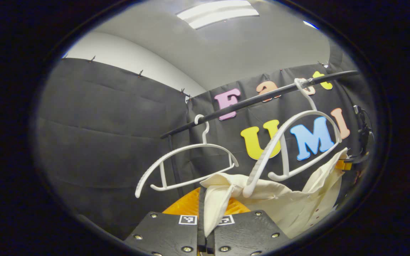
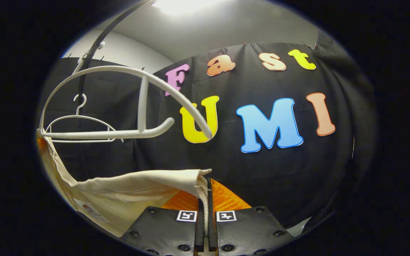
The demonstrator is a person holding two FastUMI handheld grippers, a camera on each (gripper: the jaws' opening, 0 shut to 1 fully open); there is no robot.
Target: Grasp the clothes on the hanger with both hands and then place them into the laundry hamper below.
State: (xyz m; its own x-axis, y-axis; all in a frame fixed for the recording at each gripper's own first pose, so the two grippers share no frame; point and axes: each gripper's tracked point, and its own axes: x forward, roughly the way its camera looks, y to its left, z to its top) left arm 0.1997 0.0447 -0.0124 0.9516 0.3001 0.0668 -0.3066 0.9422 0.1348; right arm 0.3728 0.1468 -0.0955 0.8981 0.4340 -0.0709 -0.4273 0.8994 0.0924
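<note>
Left gripper view: hanger (image 1: pixel 290 149) overlaps garment (image 1: pixel 297 202) under rail (image 1: pixel 258 101).

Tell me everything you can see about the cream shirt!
The shirt is cream, soft and crumpled, like woven cloth, with a row of small dark buttons near one edge. It hangs loosely between both grippers. The left gripper has its jaws shut on one bunched corner, and the right gripper has its jaws shut on another edge. The near hanger, white and tilted on the rail, touches the shirt with one arm tip. A small label shows in the right gripper view.
</note>
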